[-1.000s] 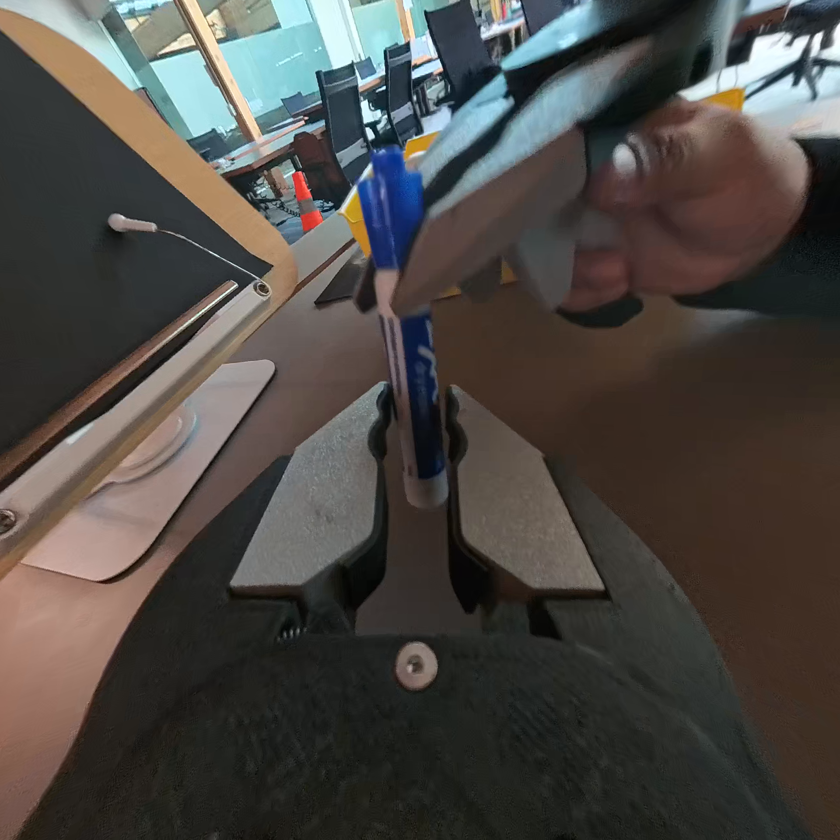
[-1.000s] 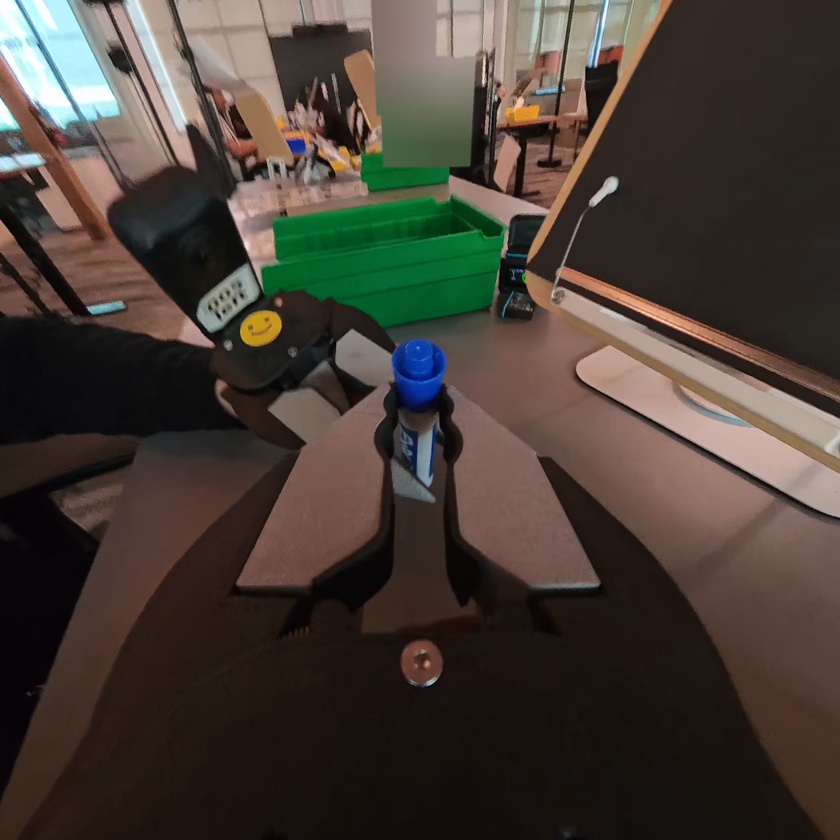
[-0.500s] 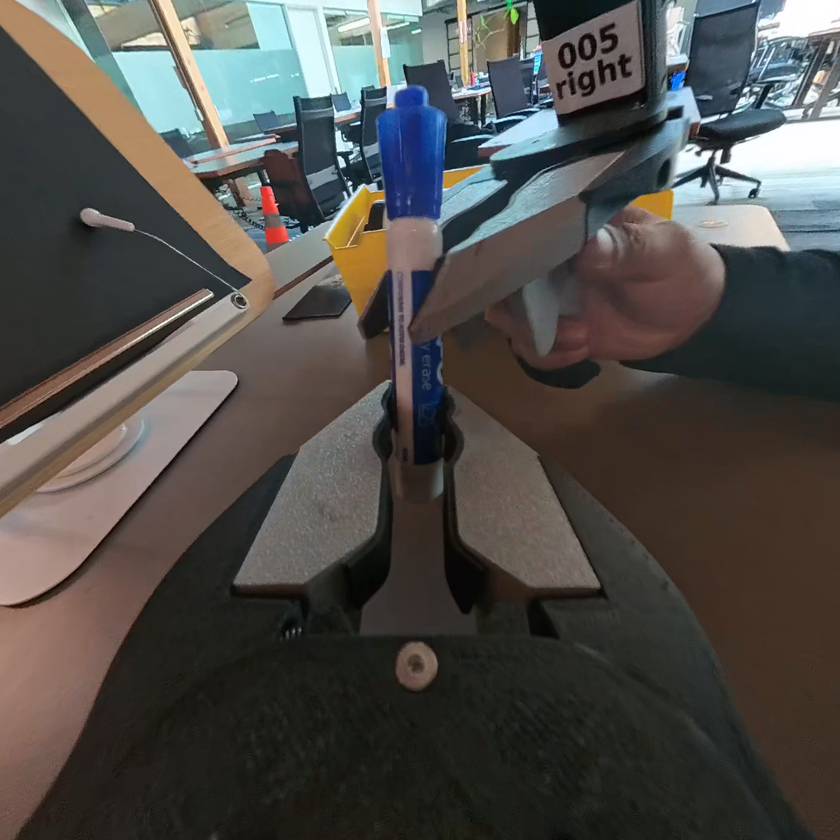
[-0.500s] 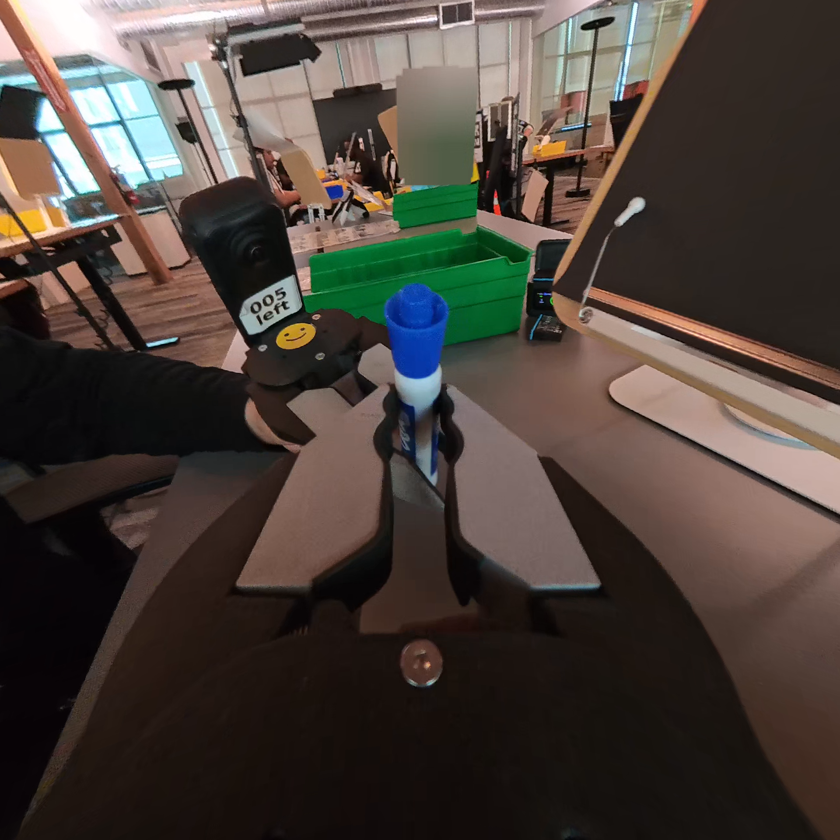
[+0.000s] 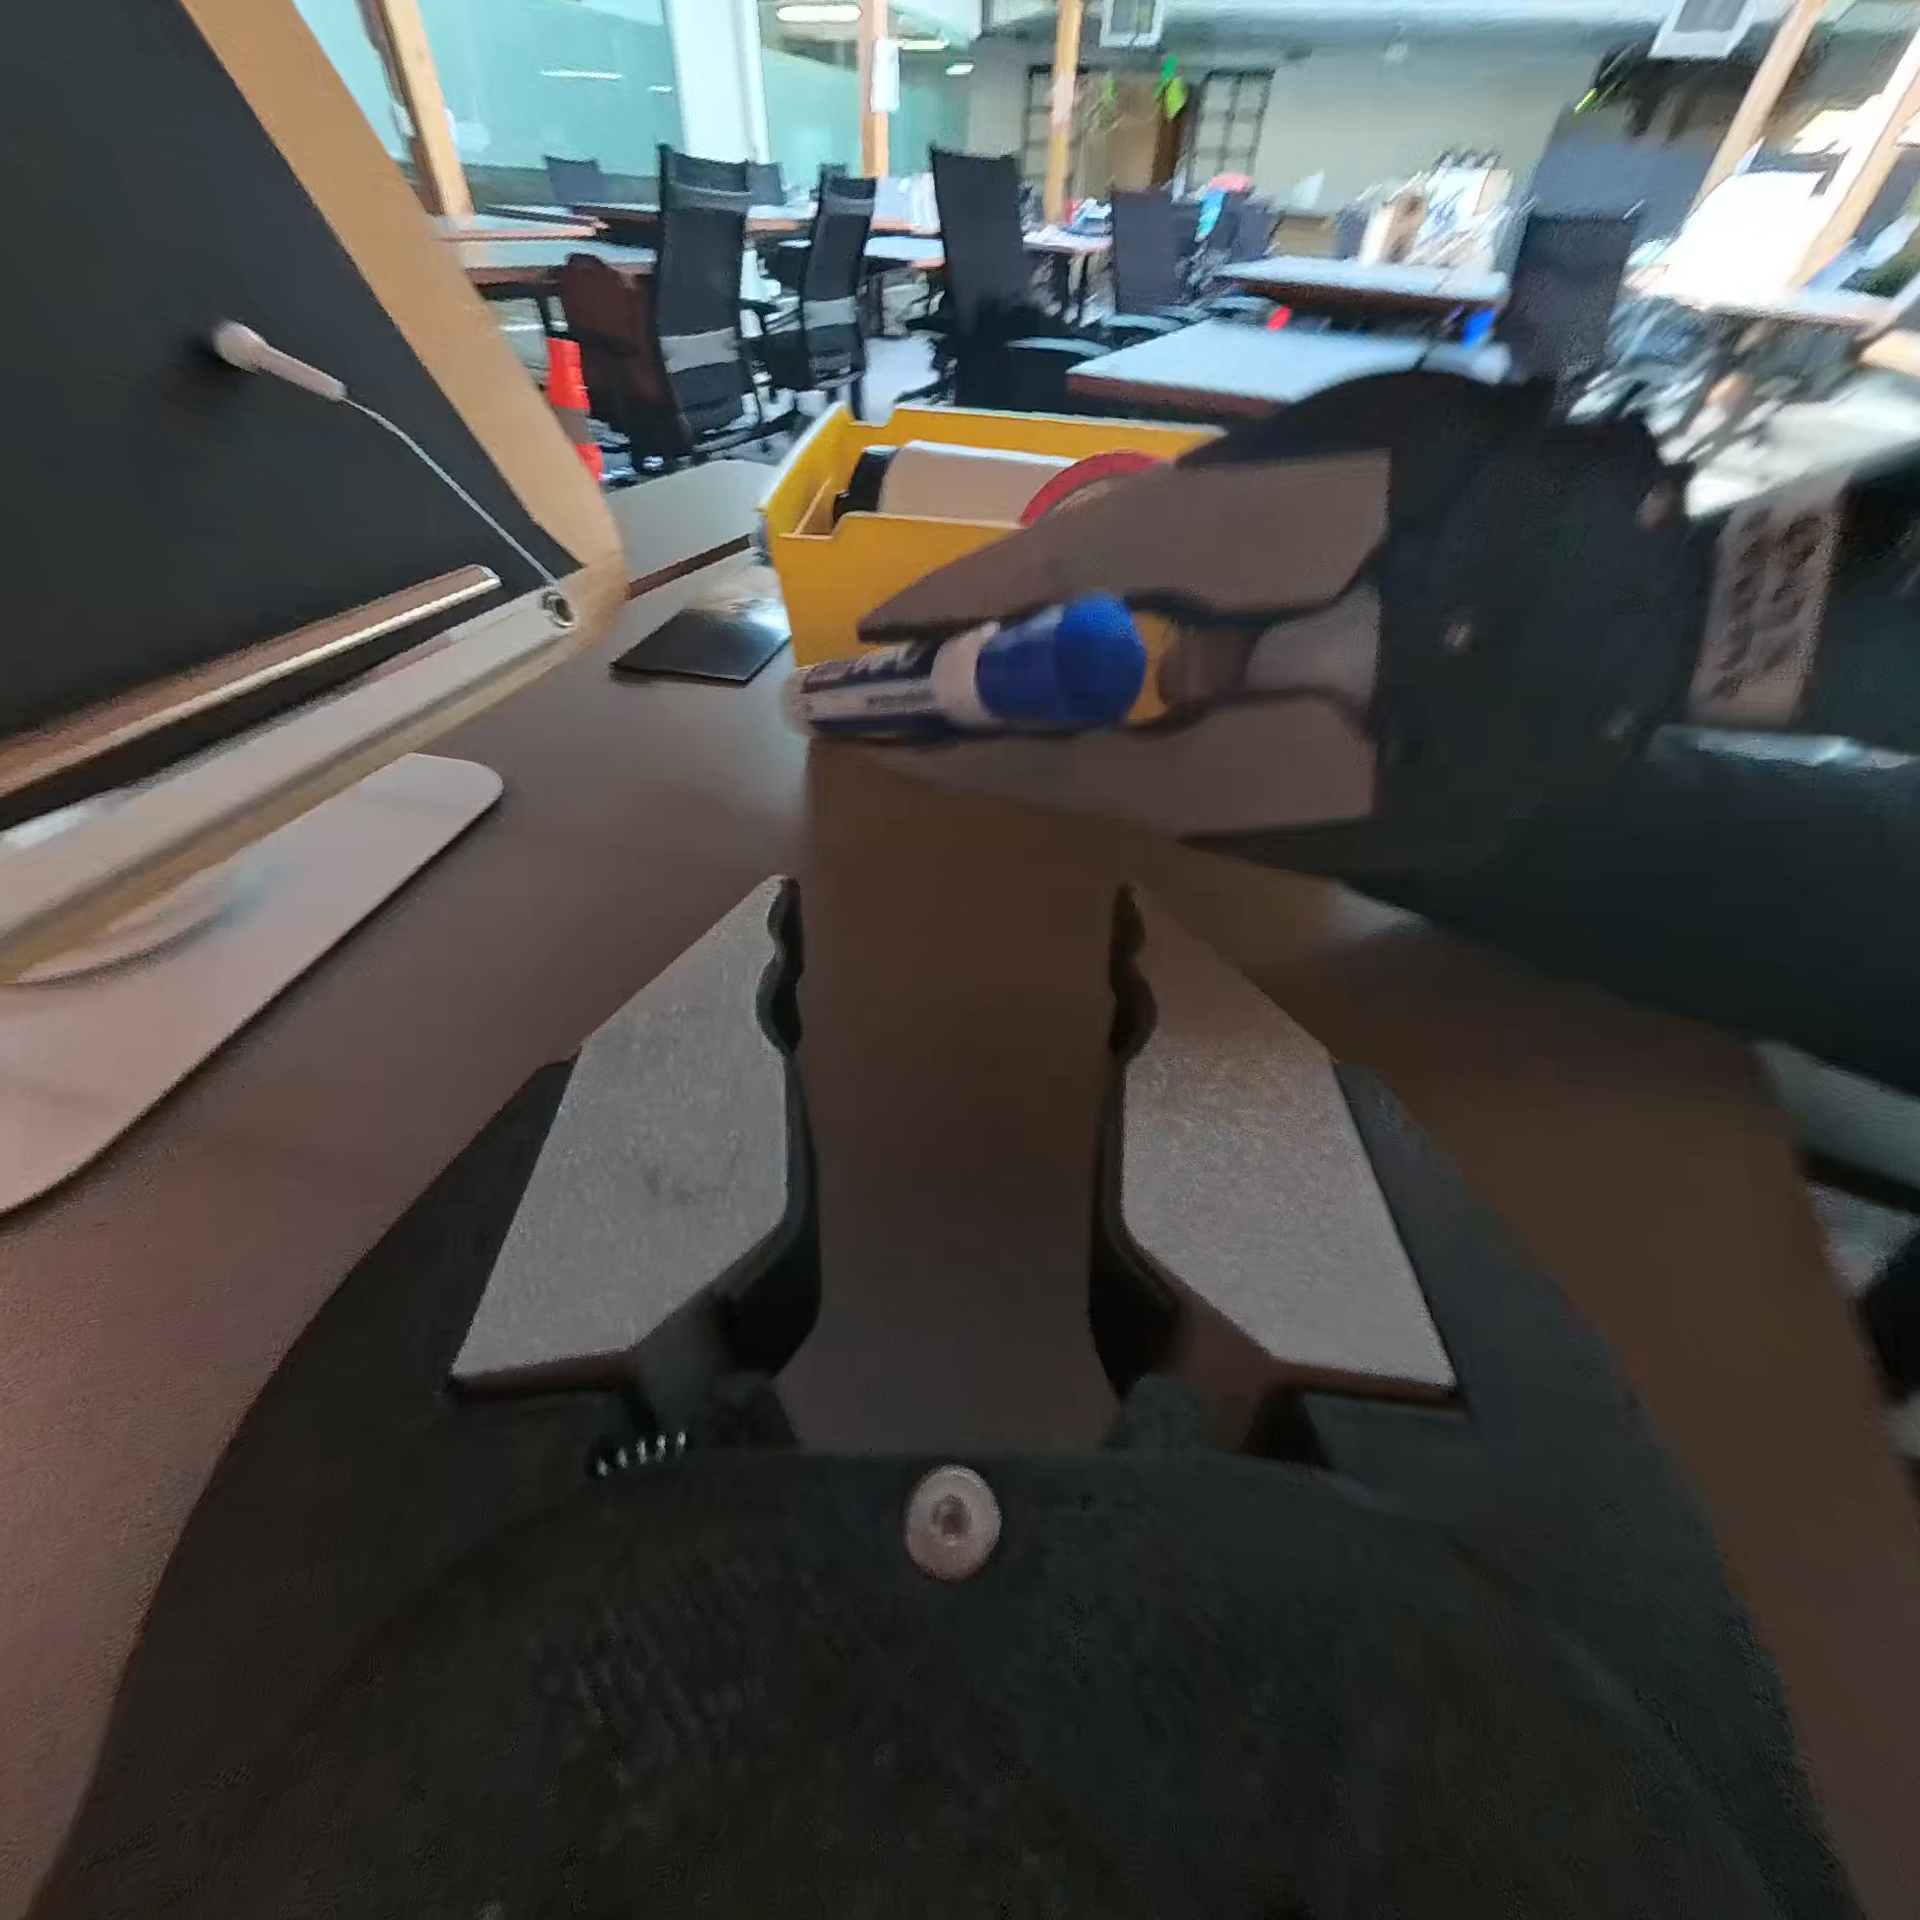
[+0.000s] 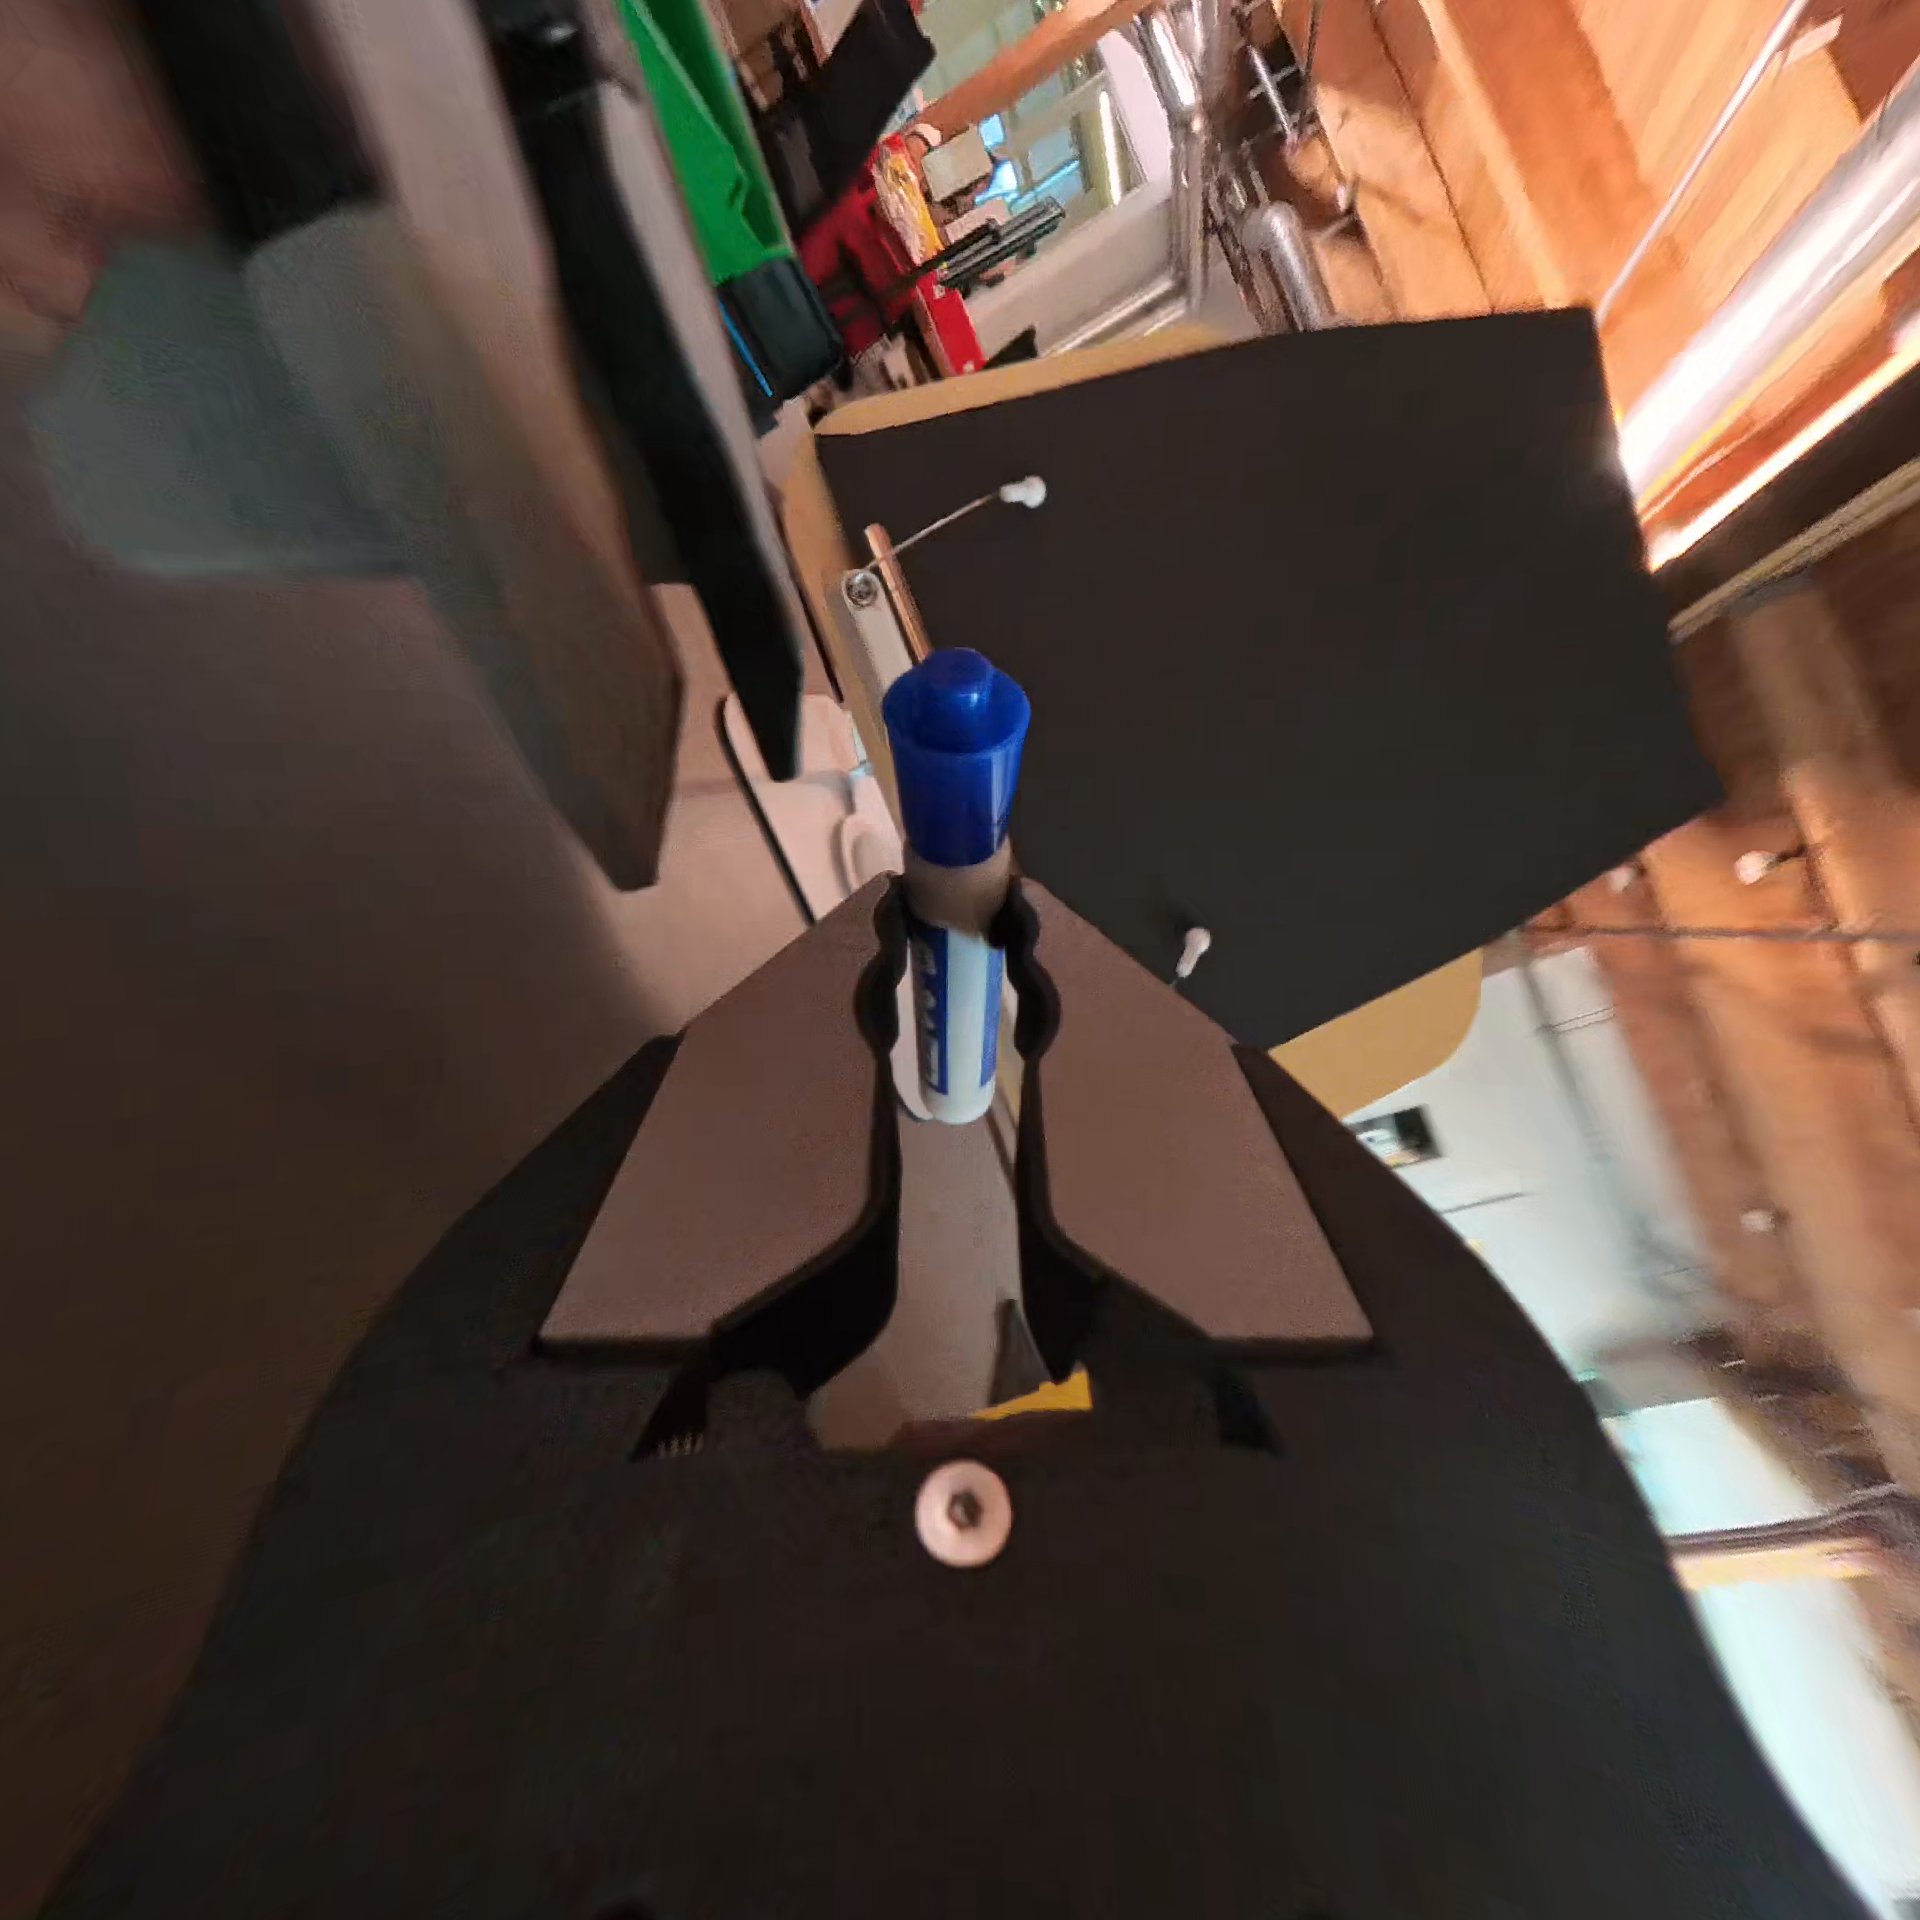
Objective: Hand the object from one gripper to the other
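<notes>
The right gripper [image 6: 954,935] clamps a blue-capped dry-erase marker [image 6: 951,883] between its fingertips, cap pointing outward. In the left wrist view the marker [image 5: 977,670] lies roughly level above the brown desk [image 5: 644,831], near a yellow bin [image 5: 883,540]. The left gripper [image 5: 954,956] gapes wide, holding nothing

Each black tool [image 5: 954,966] [image 6: 954,966] bears two grey angular finger plates [image 5: 665,1164] and a silver screw [image 5: 952,1523].

marker [image 5: 961,670] before bin [image 5: 883,545]; board [image 5: 187,343] left
</notes>
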`<state>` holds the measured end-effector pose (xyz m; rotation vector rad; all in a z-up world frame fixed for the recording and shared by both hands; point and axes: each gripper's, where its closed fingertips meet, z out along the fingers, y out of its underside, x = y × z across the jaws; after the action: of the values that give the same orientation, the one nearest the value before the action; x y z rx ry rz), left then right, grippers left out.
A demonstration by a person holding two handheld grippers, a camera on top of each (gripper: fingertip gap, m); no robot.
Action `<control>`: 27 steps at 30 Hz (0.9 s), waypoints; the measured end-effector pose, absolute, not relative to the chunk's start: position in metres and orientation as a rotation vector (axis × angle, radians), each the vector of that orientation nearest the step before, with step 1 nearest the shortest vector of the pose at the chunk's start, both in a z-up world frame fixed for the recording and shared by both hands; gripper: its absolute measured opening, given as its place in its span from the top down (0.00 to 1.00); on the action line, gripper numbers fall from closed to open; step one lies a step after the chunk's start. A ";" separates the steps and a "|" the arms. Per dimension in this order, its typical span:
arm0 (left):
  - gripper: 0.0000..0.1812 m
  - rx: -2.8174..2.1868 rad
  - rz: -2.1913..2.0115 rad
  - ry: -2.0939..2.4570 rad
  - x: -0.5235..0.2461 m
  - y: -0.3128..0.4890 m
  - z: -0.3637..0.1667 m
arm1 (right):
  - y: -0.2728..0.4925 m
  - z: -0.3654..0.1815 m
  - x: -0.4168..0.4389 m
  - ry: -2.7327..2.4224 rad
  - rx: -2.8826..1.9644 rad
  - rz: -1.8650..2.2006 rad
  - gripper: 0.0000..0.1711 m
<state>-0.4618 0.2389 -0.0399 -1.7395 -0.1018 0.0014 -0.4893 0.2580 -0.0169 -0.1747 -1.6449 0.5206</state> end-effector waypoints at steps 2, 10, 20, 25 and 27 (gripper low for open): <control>0.64 -1.706 -0.107 -0.110 -0.454 0.239 -0.033 | 0.262 -0.019 -0.491 -1.626 -0.150 0.431 0.91; 0.71 -1.613 0.002 -0.078 -0.448 0.244 -0.017 | 0.264 -0.025 -0.498 -1.572 -0.080 0.140 0.91; 0.96 -1.660 0.137 -0.111 -0.470 0.236 -0.024 | 0.243 -0.035 -0.494 -1.584 -0.010 0.108 0.90; 0.89 -1.696 0.187 -0.098 -0.472 0.237 -0.032 | 0.247 -0.040 -0.496 -1.601 -0.007 0.069 0.90; 0.87 -1.724 0.190 -0.099 -0.472 0.238 -0.037 | 0.246 -0.042 -0.497 -1.601 0.007 0.054 0.90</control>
<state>-0.4719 0.2382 -0.0367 -1.7241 -0.0988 0.1904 -0.4966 0.2461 -0.0419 0.0072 -1.6012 0.0545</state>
